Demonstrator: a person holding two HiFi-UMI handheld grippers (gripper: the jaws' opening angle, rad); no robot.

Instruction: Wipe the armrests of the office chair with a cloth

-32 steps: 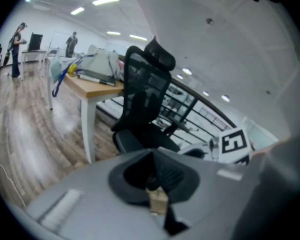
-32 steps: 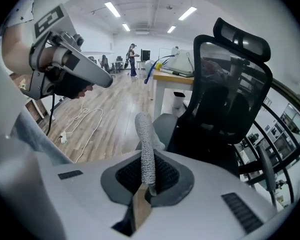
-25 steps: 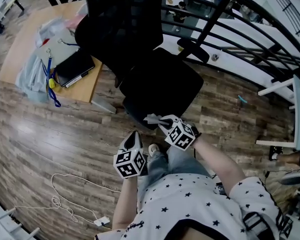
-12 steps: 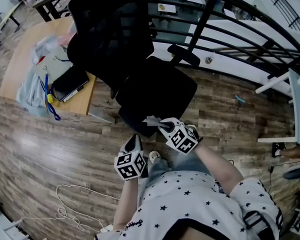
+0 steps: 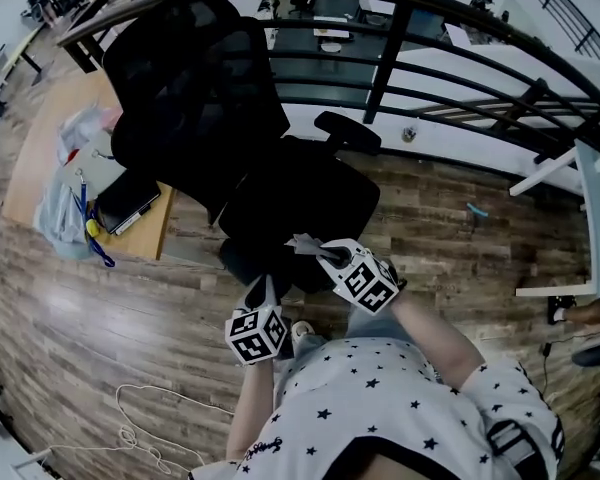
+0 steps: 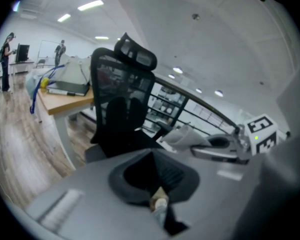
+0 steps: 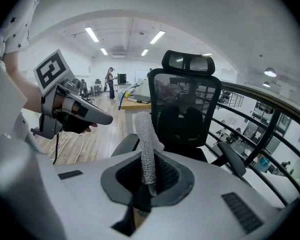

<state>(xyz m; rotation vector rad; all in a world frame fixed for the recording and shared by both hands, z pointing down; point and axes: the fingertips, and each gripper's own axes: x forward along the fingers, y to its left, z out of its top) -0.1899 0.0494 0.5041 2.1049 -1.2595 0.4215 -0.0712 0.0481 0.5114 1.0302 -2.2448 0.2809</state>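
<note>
A black office chair (image 5: 195,98) stands ahead of me, its seat (image 5: 300,203) turned toward me and one armrest (image 5: 345,131) on its far right side. My right gripper (image 5: 315,246) hovers over the seat's near edge, shut on a white-grey cloth (image 5: 302,241). In the right gripper view the cloth (image 7: 147,151) sticks up from the closed jaws, with the chair (image 7: 185,109) and its armrests (image 7: 232,159) beyond. My left gripper (image 5: 264,286) hangs lower left of the seat, apart from the chair. Its jaws (image 6: 157,201) look pressed together with nothing in them.
A wooden desk (image 5: 40,138) with a dark notebook (image 5: 128,200) and bags stands left of the chair. A black railing (image 5: 430,28) runs behind it. A white cable (image 5: 150,418) lies on the wood floor at lower left. White furniture (image 5: 580,208) is at the right.
In the head view the chair and desk have slid left and the railing has come lower. Both grippers have kept their places before my body, the cloth still held.
</note>
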